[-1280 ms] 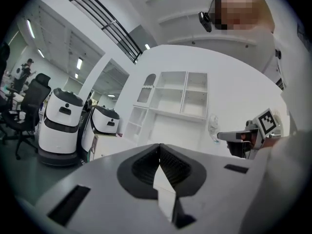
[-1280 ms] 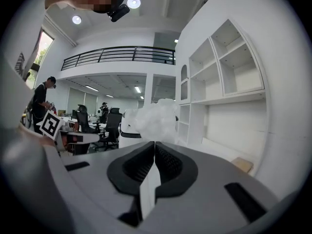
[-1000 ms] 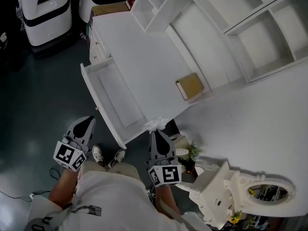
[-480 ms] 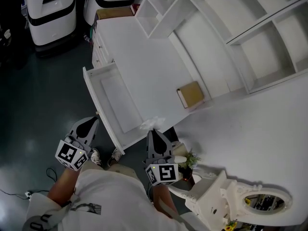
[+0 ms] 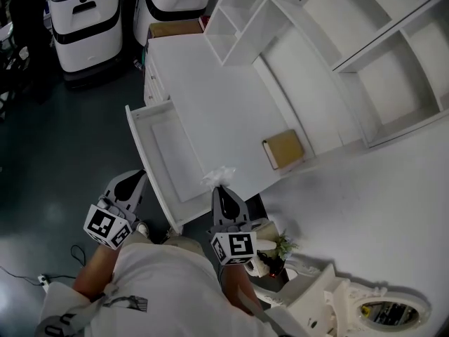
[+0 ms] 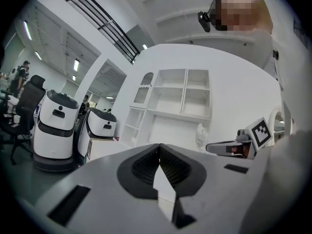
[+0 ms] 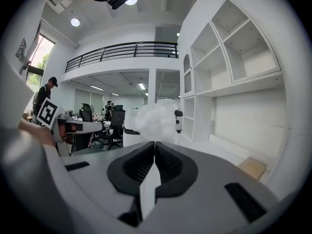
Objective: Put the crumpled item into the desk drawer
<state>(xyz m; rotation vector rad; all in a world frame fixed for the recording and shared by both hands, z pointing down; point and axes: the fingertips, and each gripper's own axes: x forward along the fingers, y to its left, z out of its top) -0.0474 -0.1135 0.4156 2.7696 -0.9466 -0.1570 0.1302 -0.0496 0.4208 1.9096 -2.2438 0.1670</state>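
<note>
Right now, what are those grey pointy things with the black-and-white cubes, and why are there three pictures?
They are two grabbing tools; a person holds one in each hand. One picture looks down from a camera on the person's head. The other two come from cameras riding on the tools. The right gripper pinches a crumpled white item. The left gripper is shut and holds nothing. Below is a white desk with its drawer pulled open, and a flat brown thing lies on the desk.
</note>
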